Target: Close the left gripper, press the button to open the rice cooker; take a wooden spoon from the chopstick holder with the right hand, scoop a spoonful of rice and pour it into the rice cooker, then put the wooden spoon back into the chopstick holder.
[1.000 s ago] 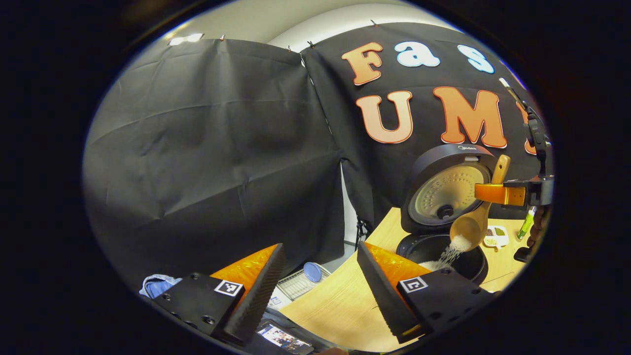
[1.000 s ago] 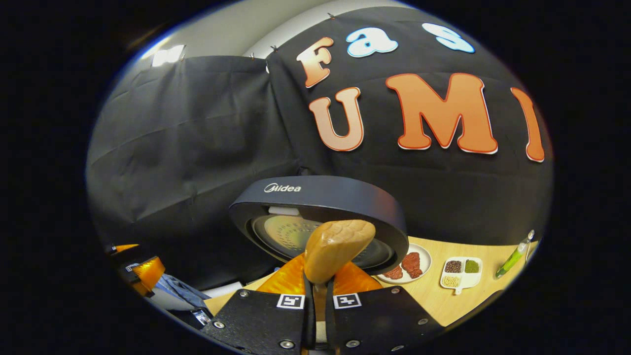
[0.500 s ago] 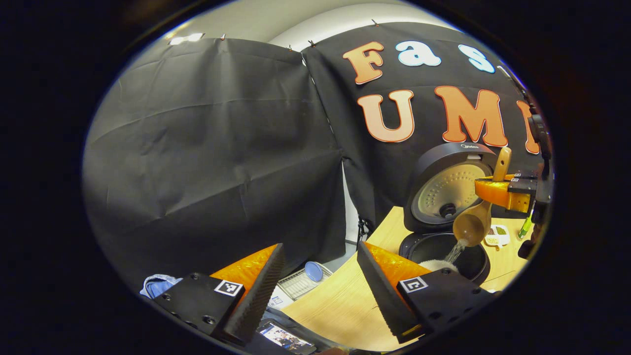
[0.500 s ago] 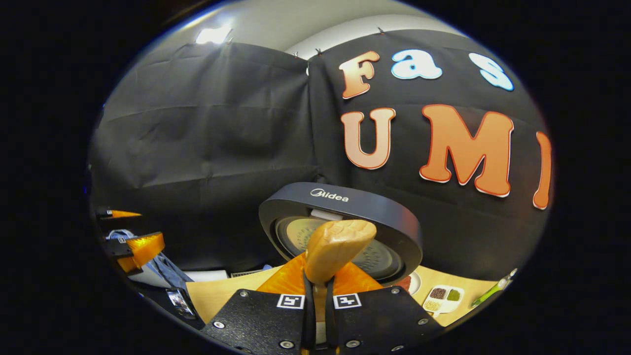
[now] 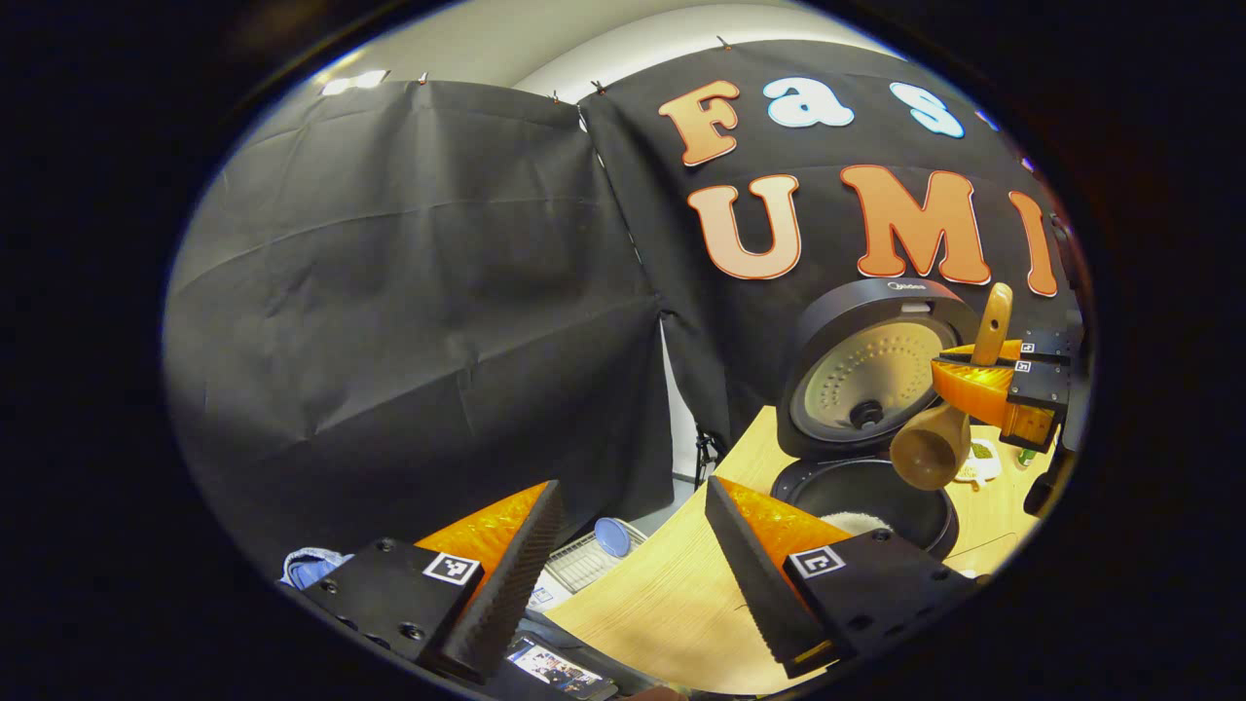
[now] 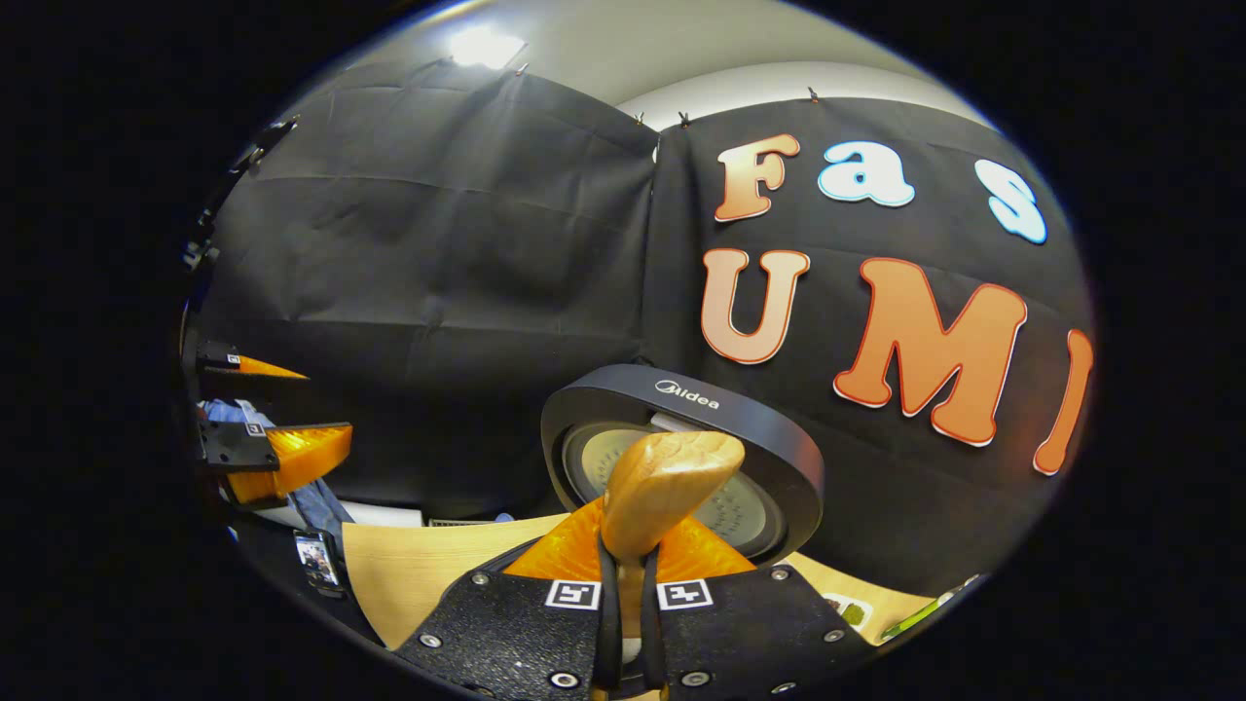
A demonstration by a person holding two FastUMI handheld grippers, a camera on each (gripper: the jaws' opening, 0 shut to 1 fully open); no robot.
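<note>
Rice cooker [image 5: 866,419]: standing at the right of the left gripper view on the wooden table [image 5: 662,604], its lid [image 5: 871,365] raised upright, the inner pot [image 5: 861,492] lying open below with white rice [image 5: 852,523] showing at its near edge.

Wooden spoon [image 5: 939,438]: hanging over the pot, bowl tilted down and to the left, handle rising toward the upper right.

Right tongs [image 5: 973,375]: clamping the spoon handle at the right edge of that view; in the right gripper view the right tongs [image 6: 623,623] are pressing together on the handle, whose rounded end is standing up at lower centre before the lid.

Left tongs [image 5: 628,574]: spreading wide apart at the bottom of their own view, gripping nothing.

Wire rack [image 5: 589,560]: sitting beyond the table edge, lower centre.
</note>
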